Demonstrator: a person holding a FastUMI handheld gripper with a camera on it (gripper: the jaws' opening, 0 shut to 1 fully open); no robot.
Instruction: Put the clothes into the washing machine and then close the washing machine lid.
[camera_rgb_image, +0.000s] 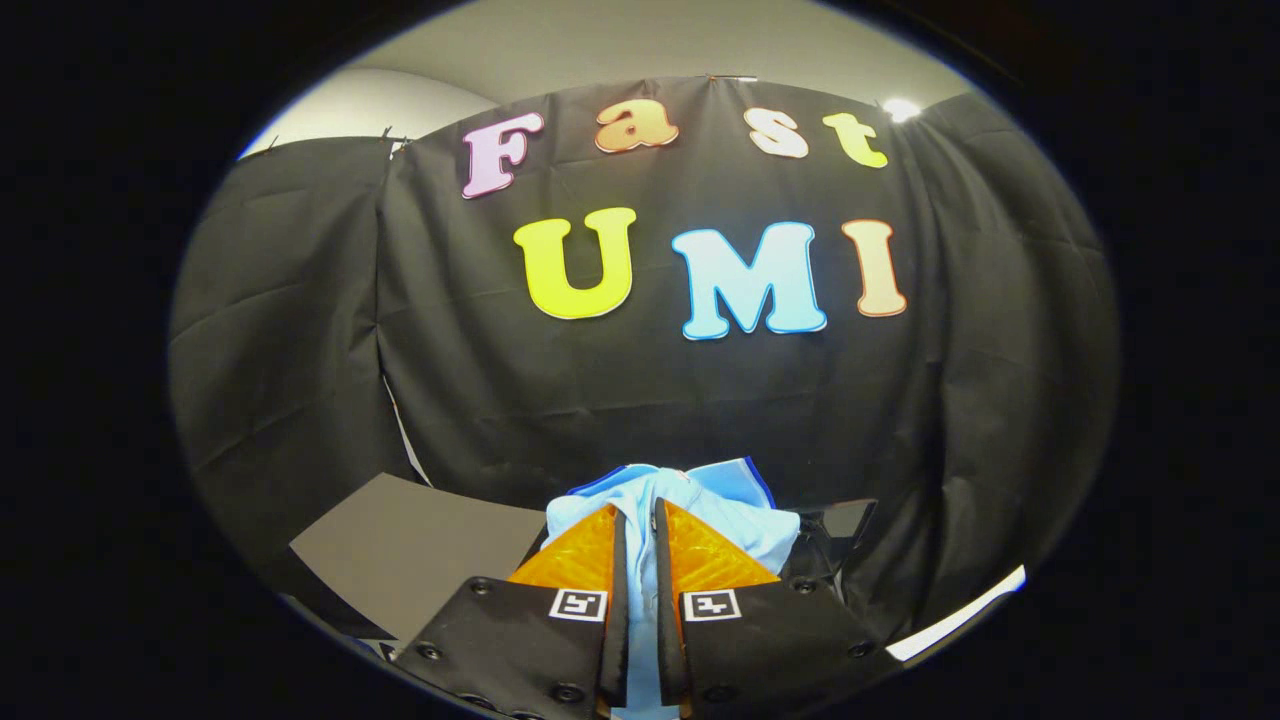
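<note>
A light blue garment (725, 505) with a darker blue edge is pinched between the two fingers of my gripper (640, 515). Cloth bunches up just ahead of the fingertips and a strip of it runs down through the narrow gap between the fingers. The gripper is shut on the garment and holds it up in front of the black cloth wall. A dark glossy surface (835, 530) shows just right of the garment, partly hidden by it; I cannot tell what it is.
A flat grey panel (410, 550) lies low to the left of the fingers. The black cloth wall (640, 400) hangs close ahead. A thin white edge (960, 615) runs low on the right.
</note>
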